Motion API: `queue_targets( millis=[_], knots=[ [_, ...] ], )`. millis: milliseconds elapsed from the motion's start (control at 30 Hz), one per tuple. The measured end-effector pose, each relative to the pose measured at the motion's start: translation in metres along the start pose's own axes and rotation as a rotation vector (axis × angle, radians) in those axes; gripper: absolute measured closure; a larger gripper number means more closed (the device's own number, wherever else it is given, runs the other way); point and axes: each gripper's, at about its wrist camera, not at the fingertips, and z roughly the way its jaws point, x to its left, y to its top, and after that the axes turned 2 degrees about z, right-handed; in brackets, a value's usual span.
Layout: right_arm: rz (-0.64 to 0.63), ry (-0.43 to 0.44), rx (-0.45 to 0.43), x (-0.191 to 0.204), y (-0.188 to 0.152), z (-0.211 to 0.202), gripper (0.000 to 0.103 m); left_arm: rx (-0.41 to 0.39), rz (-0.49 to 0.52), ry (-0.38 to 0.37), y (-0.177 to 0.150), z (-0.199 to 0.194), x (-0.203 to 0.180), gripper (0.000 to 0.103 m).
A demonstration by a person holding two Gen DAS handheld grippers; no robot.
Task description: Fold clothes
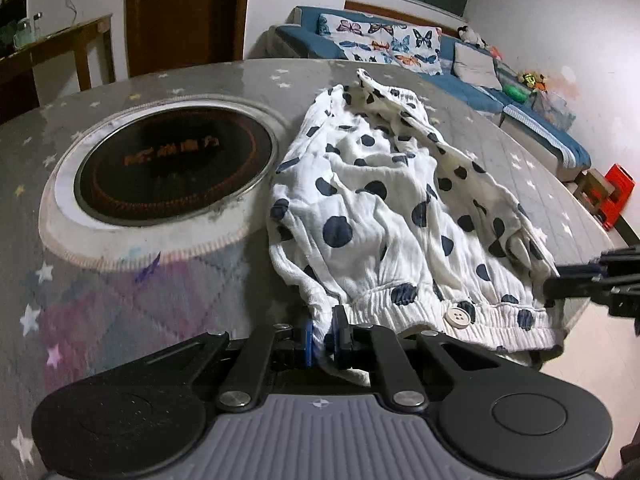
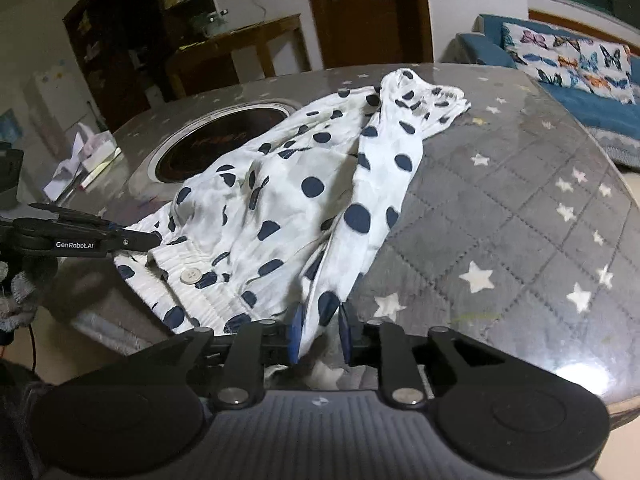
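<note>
White lettering "GenRobot.AI" stands on the black finger of the left hand-held gripper (image 2: 154, 240), seen from the right wrist view. On the dark glass of the round burner (image 1: 172, 160) set into the worktop (image 1: 100, 320), a row of orange characters glows, too blurred to read. No other writing, number or sign can be read anywhere.

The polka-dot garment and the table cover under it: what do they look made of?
Polka-dot garment: thin, crinkly woven fabric, probably cotton gauze; it wrinkles finely, and has a ribbed elastic waistband with a pale button. Table cover: grey quilted cloth with stitched diamonds and printed stars, seemingly under a clear glossy sheet, judging by the glare.
</note>
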Motion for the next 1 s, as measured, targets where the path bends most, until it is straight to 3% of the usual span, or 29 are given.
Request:
queue_targets(
  millis=[133,400,600,1000],
  knots=[
    [-0.035,0.003,-0.024,0.001,0.013,-0.012,0.083,-0.027,0.012,-0.008,0.006,-0.010,0.004,0.084],
    [-0.116,-0.046,-0.099,-0.004,0.069,0.006,0.071,-0.096,0.052,0.025,0.016,-0.032,0.004,0.060],
    [-0.159,-0.080,-0.128,-0.016,0.124,0.047,0.065,-0.107,0.022,0.051,0.024,-0.033,0.013,0.057],
    [-0.179,-0.167,-0.103,-0.042,0.214,0.163,0.061,-0.069,-0.013,0.034,0.054,0.020,0.014,0.057]
  ],
)
